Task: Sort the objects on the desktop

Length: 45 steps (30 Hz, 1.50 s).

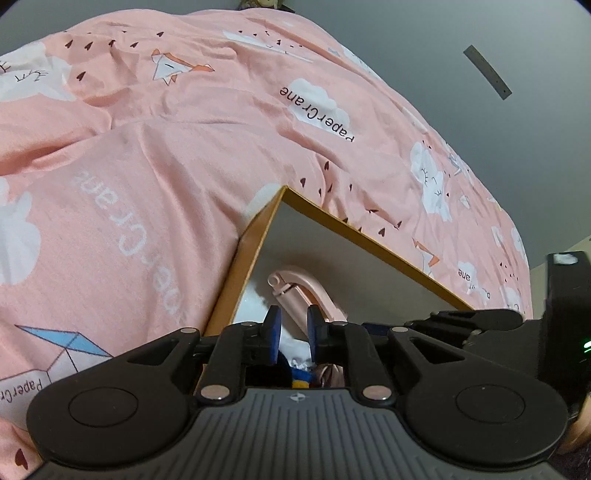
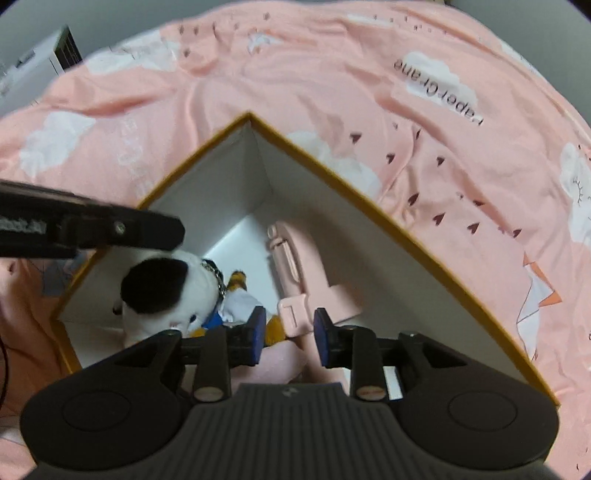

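Both grippers (image 1: 293, 325) (image 2: 289, 330) slightly parted, seemingly empty, above box (image 2: 369, 206) with plush toy (image 2: 166, 291).

Pink printed bedsheet (image 1: 177, 122) underneath; grey wall (image 1: 480, 29); white appliance (image 2: 33, 74) upper left.

Each camera sits just behind its own tool and looks forward and steeply down. The left view hangs close over the box (image 1: 258, 236) from outside its near-left rim, seeing mostly the bed (image 1: 147, 147). The right view looks straight into the box (image 2: 332, 192) toward its far corner. Both share that corner, the pink case (image 2: 291, 258) and the bedsheet beyond
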{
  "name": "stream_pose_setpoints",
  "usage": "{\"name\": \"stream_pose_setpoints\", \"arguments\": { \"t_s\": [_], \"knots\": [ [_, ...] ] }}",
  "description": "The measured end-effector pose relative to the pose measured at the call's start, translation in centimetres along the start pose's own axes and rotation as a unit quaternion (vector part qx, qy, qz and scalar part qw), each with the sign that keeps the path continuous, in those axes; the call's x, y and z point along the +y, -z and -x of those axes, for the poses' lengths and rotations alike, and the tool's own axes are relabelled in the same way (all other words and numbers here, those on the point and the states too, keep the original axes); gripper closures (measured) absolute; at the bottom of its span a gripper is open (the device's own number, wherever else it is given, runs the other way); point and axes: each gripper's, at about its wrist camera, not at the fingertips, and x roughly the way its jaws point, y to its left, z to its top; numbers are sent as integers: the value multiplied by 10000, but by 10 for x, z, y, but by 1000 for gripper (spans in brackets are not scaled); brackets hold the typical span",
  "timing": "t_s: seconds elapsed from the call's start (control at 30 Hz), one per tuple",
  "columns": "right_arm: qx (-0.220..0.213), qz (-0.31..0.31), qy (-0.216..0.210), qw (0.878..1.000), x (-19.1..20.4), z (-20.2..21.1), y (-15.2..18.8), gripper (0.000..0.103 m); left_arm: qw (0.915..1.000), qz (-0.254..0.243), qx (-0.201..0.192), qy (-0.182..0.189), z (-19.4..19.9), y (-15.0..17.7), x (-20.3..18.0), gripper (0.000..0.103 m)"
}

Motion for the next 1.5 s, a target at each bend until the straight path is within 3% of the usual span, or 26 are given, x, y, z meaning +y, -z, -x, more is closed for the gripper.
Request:
{"name": "stream_pose_setpoints", "arguments": {
  "t_s": [0.27,0.33,0.47,0.57,0.73,0.83,0.93,1.0,1.1,1.37,1.5],
  "knots": [
    [163,409,728,9964,20,-25,1,69,9999,94,39,32,0,-1,7,87],
    [121,514,972,9939,21,-24,0,77,9999,92,42,53,0,-1,8,87],
    [123,672,1033,9923,21,-21,1,93,9999,131,21,42,1,-1,9,87],
    [50,1138,1128,9871,29,-22,7,95,9999,152,32,47,0,-2,11,87],
    [-201,2498,1261,9598,48,-19,21,98,9997,226,53,-21,-1,-3,17,87],
    [-414,3426,1306,9294,58,-19,31,98,9997,242,69,4,-1,-3,18,87],
    [-478,3984,1460,9042,63,-22,34,98,9996,260,71,15,-1,-4,18,87],
    [-562,4131,1593,8949,63,-24,33,98,9997,246,64,15,-1,-4,19,87],
    [-762,4057,1691,8950,61,-22,27,98,9997,228,50,4,-1,-4,18,87],
    [-722,4022,1562,8993,59,-27,37,97,9998,177,73,-28,0,-2,15,87],
    [-736,3823,1534,9082,52,-23,34,97,9999,128,43,-45,5,-1,12,87]
  ]
}}
